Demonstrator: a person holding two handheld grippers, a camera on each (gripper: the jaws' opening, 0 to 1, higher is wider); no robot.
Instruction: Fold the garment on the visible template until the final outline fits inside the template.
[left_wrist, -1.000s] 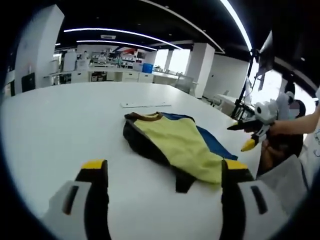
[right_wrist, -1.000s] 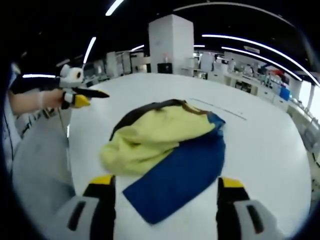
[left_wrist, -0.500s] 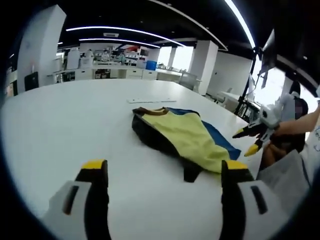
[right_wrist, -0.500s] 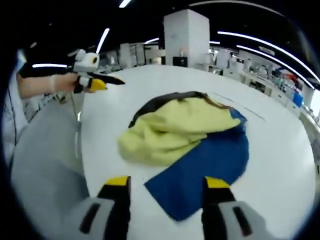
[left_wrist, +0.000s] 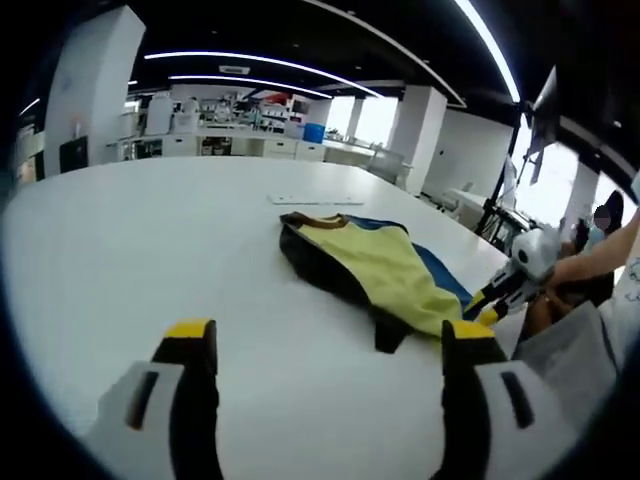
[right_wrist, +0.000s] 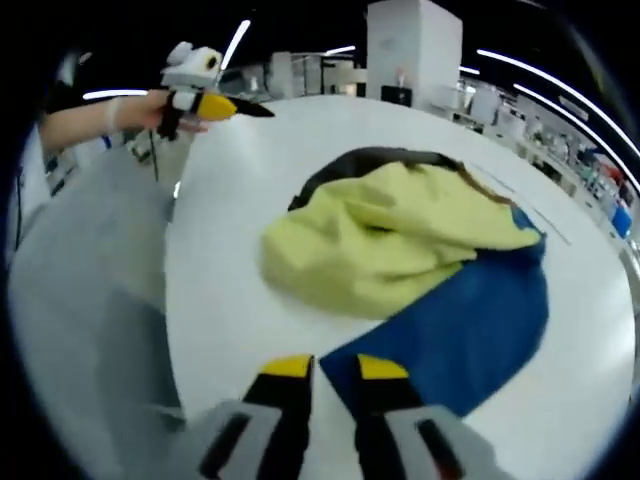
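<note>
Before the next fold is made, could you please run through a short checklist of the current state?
1. Garment lies on the white table, fully in view: ok.
2. Right hand-held gripper at the blue corner, jaws nearly closed: ok.
3. Fabric actually caught between its jaws: cannot tell.
4. Left hand-held gripper open, short of the garment: ok.
5. Outline inside template: cannot tell; no template outline is distinguishable.

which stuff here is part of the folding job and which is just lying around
Part of the job:
garment, yellow, blue and black, lying on the table
right gripper, jaws nearly closed at the blue edge
left gripper, jaws wide apart, held back from the garment

Just lying about:
thin white strip on the table beyond the garment
benches and shelves in the background
</note>
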